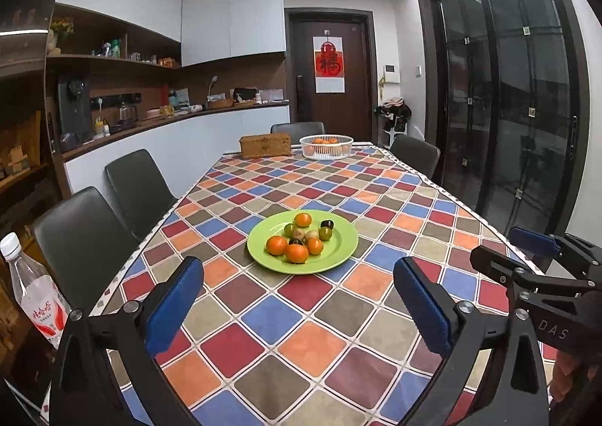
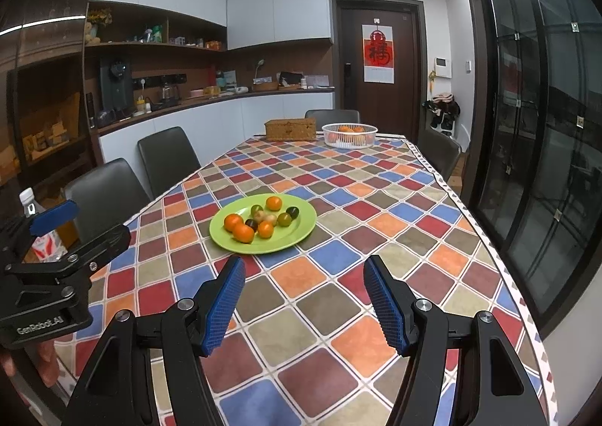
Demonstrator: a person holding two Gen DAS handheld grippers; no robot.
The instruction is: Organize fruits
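**Fruit gathered on green plate as two tools wait at desk's near end**

Over the near end of a checkered desk [image 1: 312, 347], two handheld tools hang side by side, both spread wide and holding nothing. The left tool [image 1: 299, 307] points toward a green plate [image 1: 338, 256] at mid-desk; the right tool [image 2: 304, 307] faces the same plate from just beside it. Mixed fruit sits on the plate: four orange mandarins [image 1: 277, 244], two green fruits [image 1: 325, 233], two dark ones [image 1: 327, 224] and a pair of pale ones at the center, most of them touching or nearly so. Well apart, at the far end, a white slotted basket [image 1: 326, 147] holds more orange fruit beside a woven box [image 1: 265, 146]. A clear bottle [image 1: 32, 286] stands off the desk's left edge.

Such a layout fits either a sort about to start or fruit already collected onto one plate; the pictures do not settle which. Should any piece be lifted, the job looks delicate: round fruit rolls, so a tool would do well to descend squarely over one outer piece, close gently across its widest part, and avoid nudging its neighbors.
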